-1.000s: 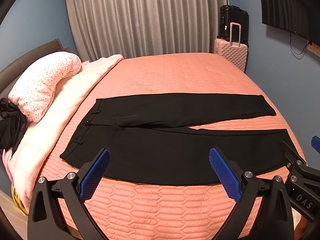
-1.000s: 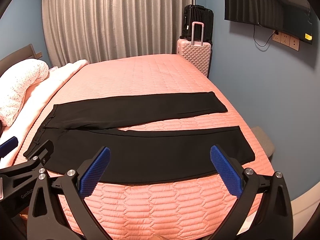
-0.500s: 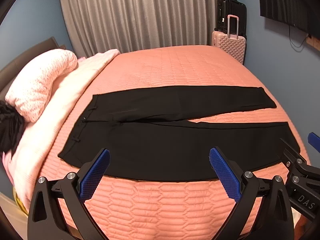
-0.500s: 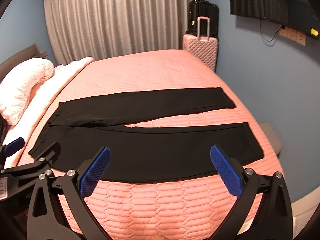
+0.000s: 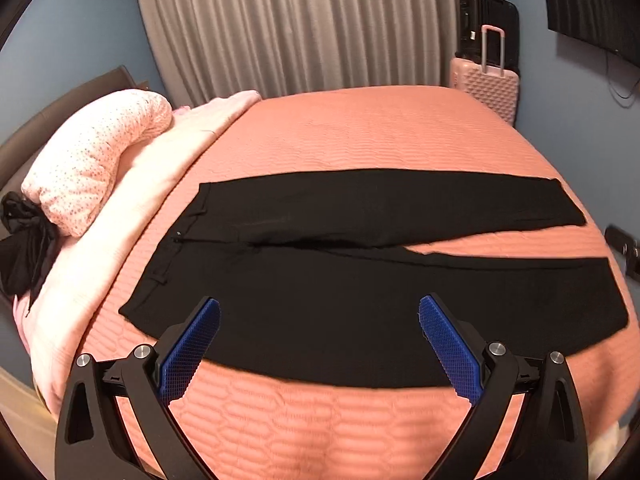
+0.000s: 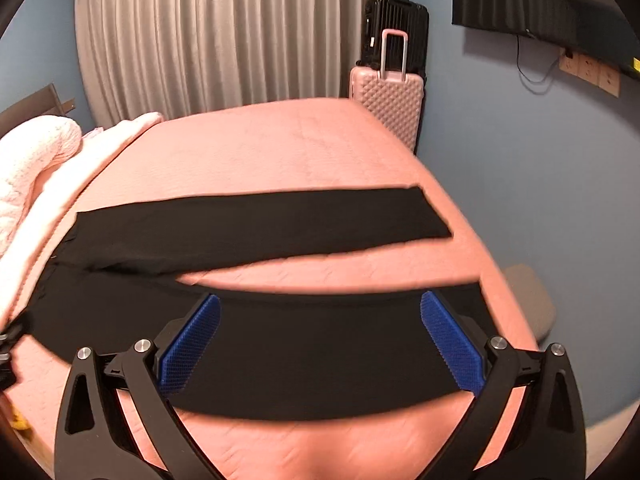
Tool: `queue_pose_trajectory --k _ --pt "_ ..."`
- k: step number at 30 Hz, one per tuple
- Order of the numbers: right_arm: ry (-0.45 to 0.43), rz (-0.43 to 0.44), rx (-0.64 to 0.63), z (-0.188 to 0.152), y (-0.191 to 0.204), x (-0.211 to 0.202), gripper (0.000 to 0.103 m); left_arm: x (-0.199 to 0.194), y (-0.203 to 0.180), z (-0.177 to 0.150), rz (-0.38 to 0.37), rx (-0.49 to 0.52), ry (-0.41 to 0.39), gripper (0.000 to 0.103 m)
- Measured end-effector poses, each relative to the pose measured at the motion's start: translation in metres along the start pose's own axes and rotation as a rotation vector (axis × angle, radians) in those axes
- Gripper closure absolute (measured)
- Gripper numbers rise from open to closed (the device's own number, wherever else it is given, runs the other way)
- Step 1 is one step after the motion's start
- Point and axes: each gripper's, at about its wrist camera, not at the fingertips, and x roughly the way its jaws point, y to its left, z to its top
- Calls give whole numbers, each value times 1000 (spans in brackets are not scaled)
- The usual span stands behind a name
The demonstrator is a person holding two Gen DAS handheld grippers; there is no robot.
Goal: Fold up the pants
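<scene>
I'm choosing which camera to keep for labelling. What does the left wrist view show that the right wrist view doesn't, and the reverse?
Only the left wrist view shows the waistband sharply, with its button, and a black garment beside the dotted pillow.

Only the right wrist view shows the wall sockets and a grey stool; it is motion-blurred.

Both show the black pants flat on the pink bedspread, legs spread, the pink suitcase, and open grippers, left gripper and right gripper.

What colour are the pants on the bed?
Black pants, plain; clearest in the left wrist view.
</scene>
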Motion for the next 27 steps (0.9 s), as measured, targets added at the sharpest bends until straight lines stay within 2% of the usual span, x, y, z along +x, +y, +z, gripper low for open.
queue_pose_trajectory --k 3,5,9,10,11,12,13,19,22,24,25,27 --pt "4 -18 -54 23 -29 56 5 20 -3 14 1 -8 7 5" --pt "33 -25 -54 43 -60 111 8 33 -7 24 -1 -4 5 5" --pt "172 59 8 63 -116 221 31 68 -20 44 1 14 5 5" --pt "197 74 30 65 -125 241 32 75 -24 48 -7 16 5 5" --pt "209 90 47 68 -135 260 35 84 -28 52 -20 16 4 5" --pt "206 94 52 71 -143 276 45 94 -32 56 -28 16 6 5" --pt "208 72 32 76 -151 296 45 102 -35 58 -31 17 11 5" --pt "290 107 11 86 -178 378 44 150 -53 67 -48 30 40 5" --pt "314 154 6 82 -183 400 40 168 -59 66 -63 43 49 5" --pt "327 142 50 77 -192 407 13 180 -62 66 -78 52 63 5" --pt "345 151 105 72 -199 413 5 184 -62 67 -81 56 70 5" --pt "313 195 176 65 -208 414 5 193 -60 68 -80 64 78 5"
